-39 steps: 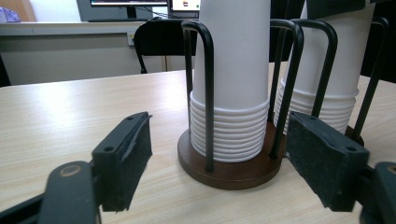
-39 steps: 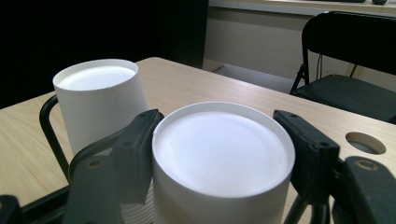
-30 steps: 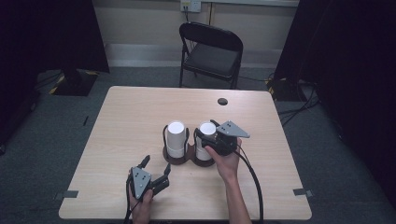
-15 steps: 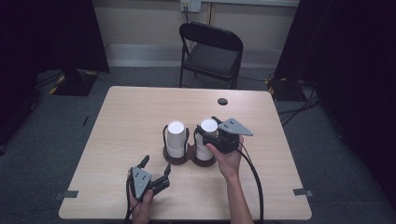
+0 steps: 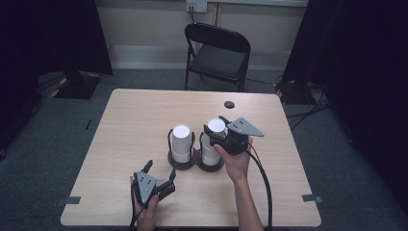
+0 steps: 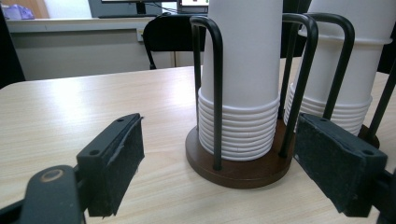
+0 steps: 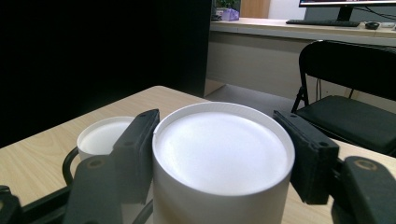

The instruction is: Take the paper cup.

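A brown double cup holder (image 5: 185,165) with black wire loops stands mid-table and carries two stacks of upturned white paper cups. My right gripper (image 5: 215,124) is shut on the top cup (image 5: 216,126) of the right stack (image 5: 210,151), its jaws on either side of the cup's base. In the right gripper view that cup (image 7: 224,154) sits between the jaws of my right gripper (image 7: 224,140), with the left stack (image 7: 105,135) beyond. My left gripper (image 5: 160,169) rests open on the table in front of the holder. The left gripper view has the holder's base (image 6: 238,170) and the left stack (image 6: 243,70) ahead of my left gripper (image 6: 224,163).
The wooden table (image 5: 144,120) has a small dark round spot (image 5: 229,104) near its far edge. A black folding chair (image 5: 219,50) stands behind the table. The right gripper's cable (image 5: 262,173) trails back over the table's near right side.
My right gripper has risen a little with the top cup of the right stack in it. The left gripper has stayed in place.
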A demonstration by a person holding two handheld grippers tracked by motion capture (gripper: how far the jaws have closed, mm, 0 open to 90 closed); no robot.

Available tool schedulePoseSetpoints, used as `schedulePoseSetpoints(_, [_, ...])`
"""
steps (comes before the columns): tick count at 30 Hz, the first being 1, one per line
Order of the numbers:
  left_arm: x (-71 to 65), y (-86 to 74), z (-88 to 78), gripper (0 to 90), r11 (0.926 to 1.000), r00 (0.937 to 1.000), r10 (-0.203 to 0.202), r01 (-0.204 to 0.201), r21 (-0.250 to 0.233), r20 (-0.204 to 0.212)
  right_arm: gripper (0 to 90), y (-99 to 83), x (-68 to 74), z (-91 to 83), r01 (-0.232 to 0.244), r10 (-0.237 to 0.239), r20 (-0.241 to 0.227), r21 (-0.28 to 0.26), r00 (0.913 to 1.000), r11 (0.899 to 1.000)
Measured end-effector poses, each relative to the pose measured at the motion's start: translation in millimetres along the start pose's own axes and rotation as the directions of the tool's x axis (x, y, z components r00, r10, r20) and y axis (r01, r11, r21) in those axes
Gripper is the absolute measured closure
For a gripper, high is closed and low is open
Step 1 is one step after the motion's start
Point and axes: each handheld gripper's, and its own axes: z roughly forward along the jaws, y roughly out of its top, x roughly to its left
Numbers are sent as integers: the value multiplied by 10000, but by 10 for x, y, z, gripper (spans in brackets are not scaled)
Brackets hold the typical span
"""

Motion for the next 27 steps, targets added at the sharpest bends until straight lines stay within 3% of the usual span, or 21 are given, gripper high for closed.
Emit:
schedulePoseSetpoints(5, [-10, 1, 8, 164, 9999, 9999, 105, -105, 9, 3, 342, 40, 6, -10, -9, 9, 18, -46, 10000, 10000])
schedulePoseSetpoints(12, [33, -3, 3, 165, 9996, 9995, -293, 294, -55, 154, 343, 98, 27, -47, 80, -79, 94, -60, 9999, 9999])
schedulePoseSetpoints(15, [22, -1, 7, 169, 9999, 9994, -157, 157, -5, 315, 343, 122, 31, -53, 82, -82, 61, -122, 9999, 9999])
schedulePoseSetpoints(19, [5, 7, 18, 184, 9999, 9997, 73, -76, 145, 219, 343, 153, 36, -72, 16, -15, 51, -209, 10000, 9998])
schedulePoseSetpoints(24, [9, 11, 31, 187, 9996, 9998, -83, 78, 273, 169, 344, 174, 25, -75, -98, 99, 99, -135, 9999, 9999])
schedulePoseSetpoints(27, [25, 4, 13, 185, 9998, 9991, -130, 125, 123, 406, 344, 188, 26, -80, -184, 186, 94, -171, 9998, 9997])
